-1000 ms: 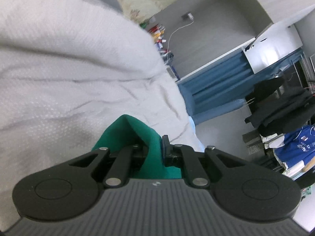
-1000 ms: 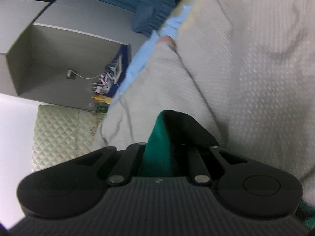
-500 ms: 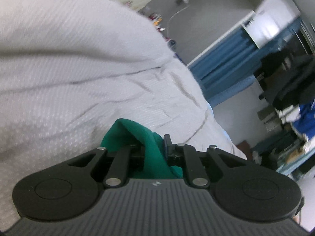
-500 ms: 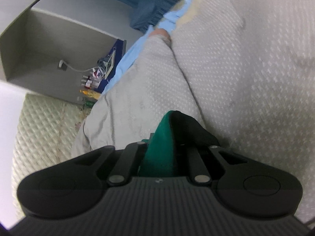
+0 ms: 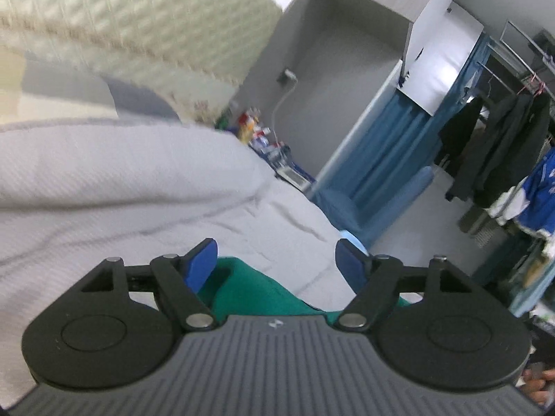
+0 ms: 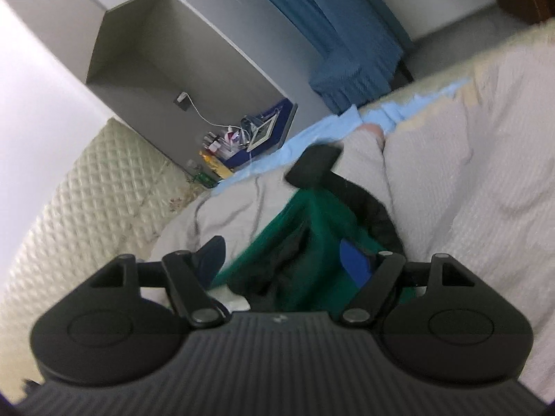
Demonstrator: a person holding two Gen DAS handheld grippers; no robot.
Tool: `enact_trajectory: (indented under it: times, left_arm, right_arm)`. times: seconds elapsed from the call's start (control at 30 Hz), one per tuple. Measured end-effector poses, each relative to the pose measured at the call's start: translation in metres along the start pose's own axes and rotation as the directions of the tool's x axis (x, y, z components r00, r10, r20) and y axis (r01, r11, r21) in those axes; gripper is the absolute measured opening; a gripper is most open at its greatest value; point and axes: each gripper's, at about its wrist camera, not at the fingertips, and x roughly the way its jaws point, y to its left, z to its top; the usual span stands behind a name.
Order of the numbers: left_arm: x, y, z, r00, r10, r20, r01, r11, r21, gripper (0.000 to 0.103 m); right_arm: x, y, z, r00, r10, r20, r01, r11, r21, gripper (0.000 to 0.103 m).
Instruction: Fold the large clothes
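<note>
Both grippers' jaws just opened wide, left gripper [image 5: 277, 260] released above green garment [image 5: 249, 287], right gripper [image 6: 284, 260] released, garment's black-lined fold at twelve o'clock, white bedspread [image 5: 104, 180] beneath

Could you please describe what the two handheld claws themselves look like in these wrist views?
The left claw and right claw look alike: a grey ribbed body with a small white logo, two rounded black lobes, black linkage bars on silver pivot pins, and blue pads on the fingers. No cables or sleeves show.
</note>
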Motion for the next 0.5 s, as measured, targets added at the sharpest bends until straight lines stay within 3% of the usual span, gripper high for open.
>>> enact_trajectory:
  times: [0.17, 0.33, 0.5]
  left_arm:
    - [-0.003, 0.003, -0.009, 0.998, 0.058, -0.028, -0.058, 0.998, -0.012, 0.083]
    - [0.023, 0.005, -0.025, 0.994, 0.071, -0.089, -0.07, 0.998, 0.007, 0.083]
    - [0.051, 0.005, -0.037, 0.988, 0.089, -0.127, -0.087, 0.996, 0.02, 0.083]
  right_arm:
    - [0.009, -0.01, -0.002, 0.996, -0.088, 0.01, 0.088, 0.996, -0.025, 0.076]
    - [0.03, -0.015, -0.005, 0.995, -0.092, -0.029, 0.091, 0.995, -0.038, 0.076]
    - [0.049, -0.006, -0.008, 0.992, -0.118, -0.044, 0.111, 0.985, -0.135, 0.075]
